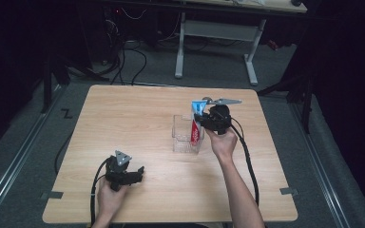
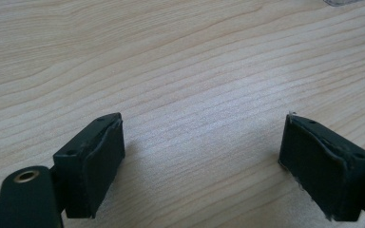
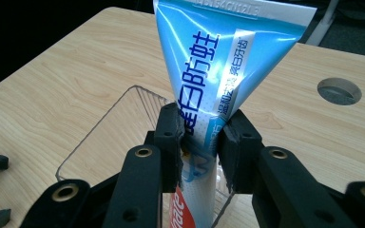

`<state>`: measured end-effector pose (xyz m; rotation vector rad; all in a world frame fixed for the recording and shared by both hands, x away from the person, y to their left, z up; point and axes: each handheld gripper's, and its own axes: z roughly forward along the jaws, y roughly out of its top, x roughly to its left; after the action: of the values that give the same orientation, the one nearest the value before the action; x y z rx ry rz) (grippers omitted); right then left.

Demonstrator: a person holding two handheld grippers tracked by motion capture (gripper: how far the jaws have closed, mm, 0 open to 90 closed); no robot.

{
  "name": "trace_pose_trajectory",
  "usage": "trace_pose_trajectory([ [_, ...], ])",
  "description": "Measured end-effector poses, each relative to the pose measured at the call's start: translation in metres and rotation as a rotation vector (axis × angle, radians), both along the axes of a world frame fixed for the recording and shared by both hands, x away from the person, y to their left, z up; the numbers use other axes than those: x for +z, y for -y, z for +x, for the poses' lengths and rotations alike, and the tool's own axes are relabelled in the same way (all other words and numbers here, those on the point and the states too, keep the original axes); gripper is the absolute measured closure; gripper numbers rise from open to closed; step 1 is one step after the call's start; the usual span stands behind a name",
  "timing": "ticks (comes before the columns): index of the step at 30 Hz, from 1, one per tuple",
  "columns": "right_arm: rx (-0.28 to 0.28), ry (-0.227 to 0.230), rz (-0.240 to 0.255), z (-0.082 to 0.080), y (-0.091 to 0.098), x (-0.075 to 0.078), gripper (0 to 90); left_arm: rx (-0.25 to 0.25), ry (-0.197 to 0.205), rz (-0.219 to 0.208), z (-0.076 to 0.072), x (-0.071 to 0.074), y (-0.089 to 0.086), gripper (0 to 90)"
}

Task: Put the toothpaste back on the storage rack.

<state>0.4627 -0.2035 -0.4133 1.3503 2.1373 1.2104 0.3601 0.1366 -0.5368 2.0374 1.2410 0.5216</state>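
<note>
Holding a blue-and-white toothpaste tube [image 3: 218, 71] upright, the right gripper [image 3: 200, 142] has its two black fingers [image 3: 168, 137] set against the tube's narrower lower body, one on each side, with the pads touching the plastic and the gap between them only as wide as the tube. Flat crimped end of the tube stands above the fingers; red-printed cap end hangs below them, down inside a clear plastic container [image 3: 100, 137] that sits on the tabletop [image 3: 52, 95] directly beneath the fingers. In the high view the same tube [image 1: 197, 123] reads as vertical, its lower part within the container [image 1: 183, 135], with the right gripper [image 1: 204, 118] just beside it on the side of the holding hand [image 1: 223, 142]. Whether the tube's cap rests on the container floor cannot be told. A round hole [image 3: 339, 91] in the tabletop lies beyond the right-hand finger, well apart from it. The left gripper [image 2: 202, 156] has its fingers [image 2: 95, 161] spread wide with nothing between them, only bare wood grain under and ahead of them. In the high view it [image 1: 135, 173] sits low over the tabletop, held in the left hand [image 1: 109, 194], well apart from the container.
</note>
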Motion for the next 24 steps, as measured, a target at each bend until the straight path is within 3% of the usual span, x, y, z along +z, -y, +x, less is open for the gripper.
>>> trace_pose_trajectory([
  [10,-0.036,-0.015,0.042,-0.003,0.017,-0.009,58.9,0.000,0.000,0.001,0.000,0.000,0.000,15.4],
  [12,-0.051,-0.003,0.042,-0.004,0.020,-0.010,54.4,0.000,0.000,0.001,0.000,0.000,0.000,15.4],
  [24,-0.068,0.054,0.028,-0.018,0.033,-0.004,49.5,0.004,0.000,0.001,0.000,0.000,0.001,15.5],
])
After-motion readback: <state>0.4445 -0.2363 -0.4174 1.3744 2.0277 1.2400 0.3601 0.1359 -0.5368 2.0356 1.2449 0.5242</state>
